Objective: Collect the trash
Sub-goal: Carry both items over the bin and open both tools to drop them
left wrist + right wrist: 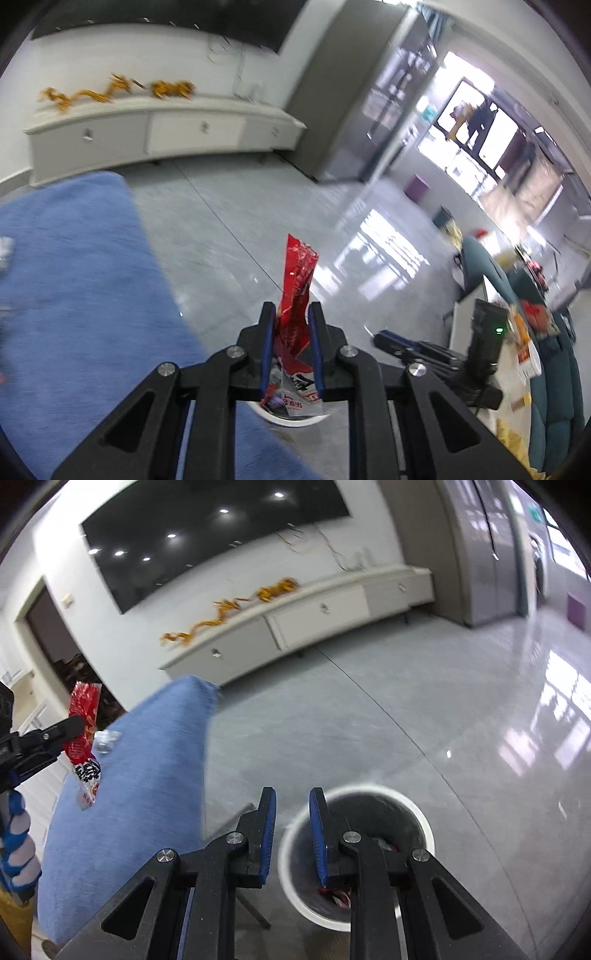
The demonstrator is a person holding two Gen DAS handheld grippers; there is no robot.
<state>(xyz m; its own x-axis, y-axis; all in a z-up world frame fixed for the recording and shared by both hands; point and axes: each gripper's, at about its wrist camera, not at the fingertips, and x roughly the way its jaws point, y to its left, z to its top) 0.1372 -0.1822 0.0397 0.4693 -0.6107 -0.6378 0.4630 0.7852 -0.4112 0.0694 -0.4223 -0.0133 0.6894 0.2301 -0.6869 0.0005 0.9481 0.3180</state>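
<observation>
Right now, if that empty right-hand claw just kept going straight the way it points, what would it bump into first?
Probably the white-rimmed trash bin. The right gripper, open and empty, points down at the floor, with the bin's rim just past its fingertips, slightly right. Depth is unclear, so it might clip the near rim or reach the grey floor.

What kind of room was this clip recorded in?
Probably a living room or lounge: a large dark wall screen above a long white media cabinet, glossy grey floor tiles, and teal sofa seating to one side.
</observation>
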